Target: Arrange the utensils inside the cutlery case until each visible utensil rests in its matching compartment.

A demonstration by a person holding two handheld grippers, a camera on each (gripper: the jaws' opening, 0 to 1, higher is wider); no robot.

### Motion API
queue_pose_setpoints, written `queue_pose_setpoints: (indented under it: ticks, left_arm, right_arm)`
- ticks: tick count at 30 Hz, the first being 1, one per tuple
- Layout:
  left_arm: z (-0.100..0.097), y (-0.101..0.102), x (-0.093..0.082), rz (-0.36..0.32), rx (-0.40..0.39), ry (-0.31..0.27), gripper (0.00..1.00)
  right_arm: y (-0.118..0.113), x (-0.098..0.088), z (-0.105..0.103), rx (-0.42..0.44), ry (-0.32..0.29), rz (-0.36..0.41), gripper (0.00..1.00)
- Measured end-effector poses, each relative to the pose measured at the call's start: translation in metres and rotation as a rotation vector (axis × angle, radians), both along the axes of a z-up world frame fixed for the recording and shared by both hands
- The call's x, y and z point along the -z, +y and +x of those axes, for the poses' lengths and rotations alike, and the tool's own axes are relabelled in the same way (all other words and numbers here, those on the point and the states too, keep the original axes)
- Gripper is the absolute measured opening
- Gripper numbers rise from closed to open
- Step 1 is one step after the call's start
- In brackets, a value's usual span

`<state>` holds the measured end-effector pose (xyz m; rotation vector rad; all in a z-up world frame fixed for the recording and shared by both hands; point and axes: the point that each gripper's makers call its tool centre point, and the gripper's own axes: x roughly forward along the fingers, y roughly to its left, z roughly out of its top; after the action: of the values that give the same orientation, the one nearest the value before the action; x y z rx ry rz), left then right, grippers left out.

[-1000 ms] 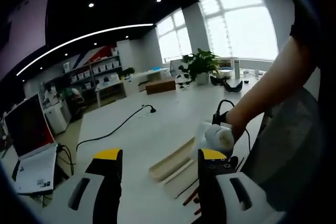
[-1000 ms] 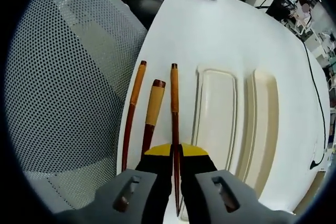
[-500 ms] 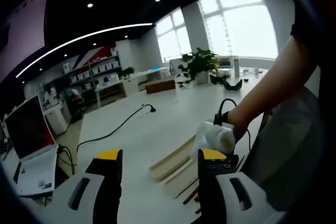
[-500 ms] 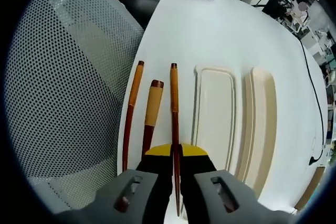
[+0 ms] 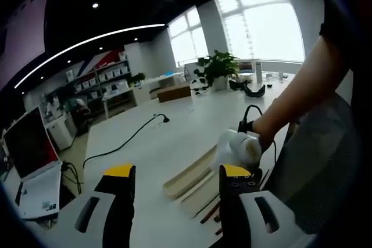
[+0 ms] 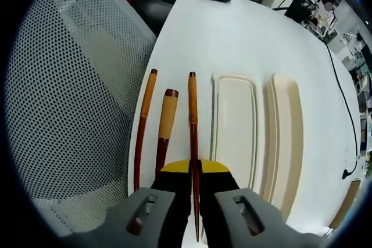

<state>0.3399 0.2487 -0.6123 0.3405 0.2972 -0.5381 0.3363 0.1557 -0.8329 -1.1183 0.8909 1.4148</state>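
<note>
Chopstick [image 6: 193, 137] clamped in right tool [image 6: 194, 168]; two utensils [image 6: 165, 126] beside; left tool [image 5: 174, 172] wide.

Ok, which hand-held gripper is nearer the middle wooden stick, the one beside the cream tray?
Right. The right hand-held gripper is shut on the middle stick, gripping its near end. The left hand-held gripper hangs open above the table, apart from the utensils.

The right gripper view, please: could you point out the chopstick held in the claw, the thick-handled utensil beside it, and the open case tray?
Chopstick [image 6: 192, 120], right gripper view, mid shaft.
Thick-handled utensil [image 6: 167, 117], right gripper view, pale handle.
Case tray [image 6: 233, 126], right gripper view, bare floor.
</note>
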Motion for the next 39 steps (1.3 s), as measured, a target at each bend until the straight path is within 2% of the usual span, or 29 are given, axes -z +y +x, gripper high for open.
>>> queue_pose_setpoints:
  ticks: [7, 10, 20, 39]
  left_arm:
    - [0.0, -0.001, 0.001, 0.006, 0.0, 0.002, 0.6]
    - [-0.001, -0.004, 0.001, 0.031, 0.013, -0.002, 0.6]
    - [0.0, -0.004, -0.002, 0.016, 0.009, -0.006, 0.59]
    - [-0.001, -0.005, -0.002, 0.007, 0.012, -0.001, 0.59]
  right_arm:
    - [-0.003, 0.0, -0.001, -0.011, -0.01, -0.006, 0.0]
    - [-0.004, -0.003, -0.001, -0.015, -0.02, -0.002, 0.0]
    - [-0.008, -0.01, 0.003, -0.016, -0.034, 0.006, 0.0]
    - [-0.008, -0.02, 0.001, 0.026, 0.035, 0.062, 0.0]
